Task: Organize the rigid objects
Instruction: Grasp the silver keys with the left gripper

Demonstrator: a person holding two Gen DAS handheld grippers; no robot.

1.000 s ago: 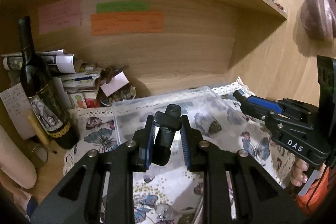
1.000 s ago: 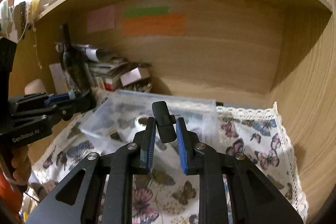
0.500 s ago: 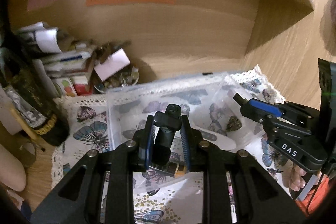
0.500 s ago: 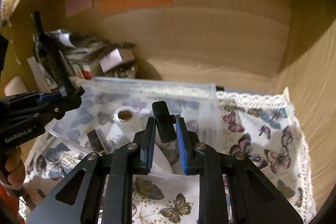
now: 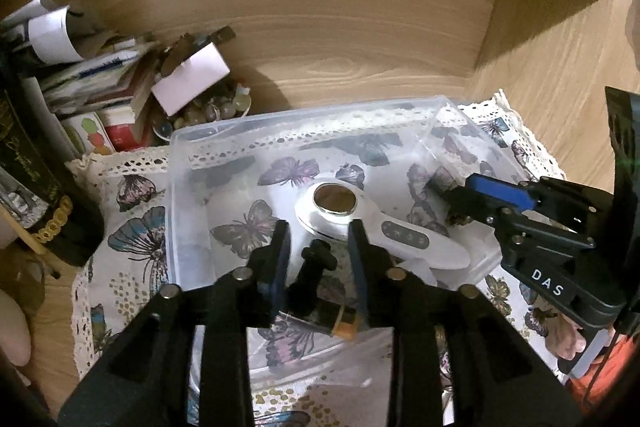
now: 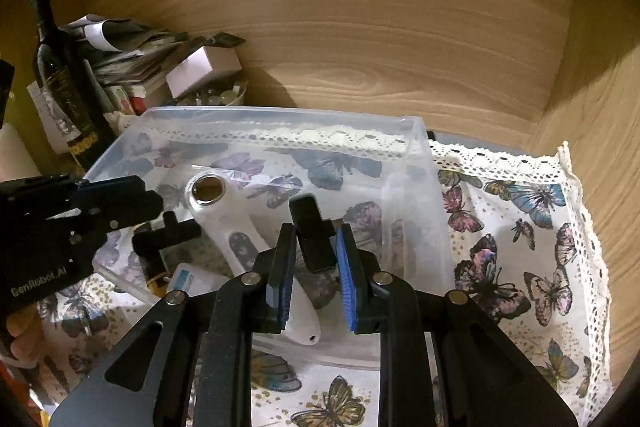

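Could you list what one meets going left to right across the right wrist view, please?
Left tool → wine bottle → white device in the clear bin → black part in the right tool → butterfly cloth.
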